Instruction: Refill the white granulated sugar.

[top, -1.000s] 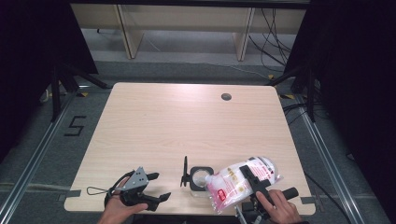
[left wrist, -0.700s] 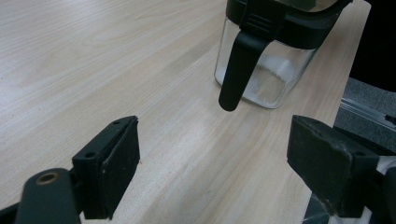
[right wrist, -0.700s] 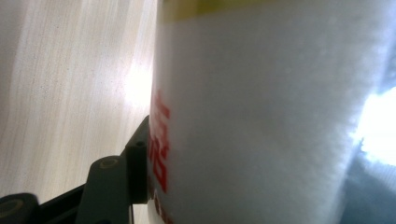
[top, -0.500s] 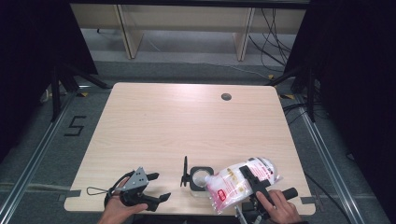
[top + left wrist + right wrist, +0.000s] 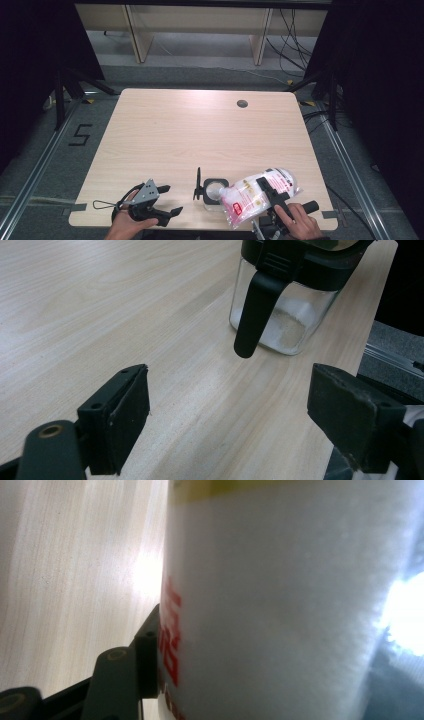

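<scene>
A clear plastic bag (image 5: 250, 197) of white powder with red print lies tilted at the table's front right, its lower end toward a small glass jar (image 5: 214, 191). My right gripper (image 5: 263, 186) is shut on the bag; in the right gripper view the bag (image 5: 280, 605) presses against one black finger (image 5: 147, 662), and the other is hidden. The jar's black lid (image 5: 198, 184) stands open. In the left gripper view the jar (image 5: 290, 322) holds a little white powder. My left gripper (image 5: 170, 201) rests at the front left, open and empty (image 5: 235, 417), pointing at the jar.
The light wooden table (image 5: 200, 130) has a round cable hole (image 5: 242, 103) at the back right. Its front edge runs just below both hands. Dark floor, metal rails and black stands surround the table.
</scene>
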